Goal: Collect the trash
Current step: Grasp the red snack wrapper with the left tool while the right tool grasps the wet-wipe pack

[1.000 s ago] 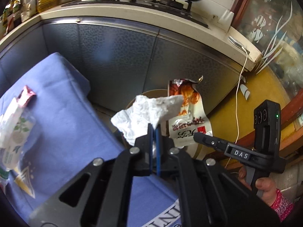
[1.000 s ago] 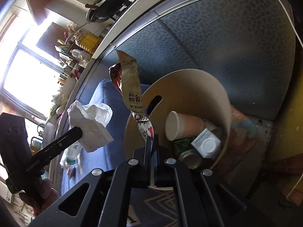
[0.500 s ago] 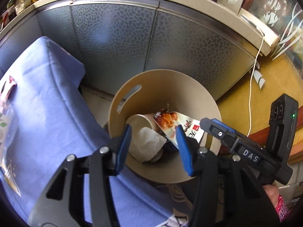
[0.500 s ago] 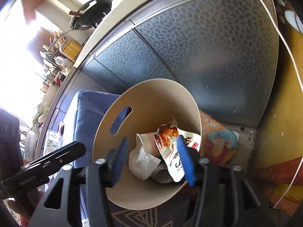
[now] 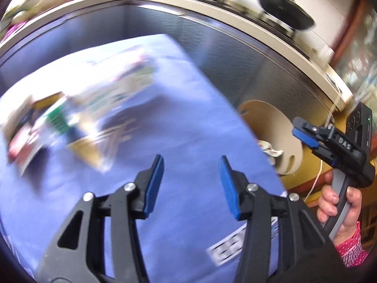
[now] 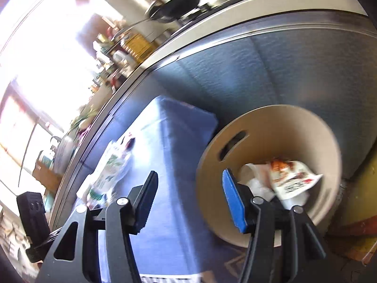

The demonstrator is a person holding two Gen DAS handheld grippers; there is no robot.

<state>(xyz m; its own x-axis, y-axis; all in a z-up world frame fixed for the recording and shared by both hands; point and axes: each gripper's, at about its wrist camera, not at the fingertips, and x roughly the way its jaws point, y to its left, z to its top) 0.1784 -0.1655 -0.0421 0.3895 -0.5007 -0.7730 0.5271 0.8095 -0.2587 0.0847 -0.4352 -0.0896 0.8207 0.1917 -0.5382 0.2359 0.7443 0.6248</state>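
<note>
Kitchen cabinets with a grey-blue patterned front run along the far side, under a pale counter with dark pans, and a blue cloth (image 5: 188, 108) covers the low surface in front of them. At its right end, down beside the cloth, stands the round tan bin (image 6: 327, 141), already holding a paper cup, a crumpled tissue and a red-and-white snack wrapper (image 6: 292, 179). Both tools are released and empty: the left gripper (image 5: 190, 184) hangs over bare cloth with its blue pads apart, and the right gripper (image 6: 188, 200) is spread too, nothing between its pads, at the bin's near rim. What is left to collect lies on the far left of the cloth: a blurred cluster of packets (image 5: 70, 120), among them a clear bag with green print (image 6: 110, 167); how many pieces there are cannot be told through the blur. The step in hand looks like reaching back for that litter. To do it well, I would slow the left tool before it reaches the pile, keep its pads wide, pick one packet by a free edge, and press low enough to catch the thin film without bunching the cloth.
</note>
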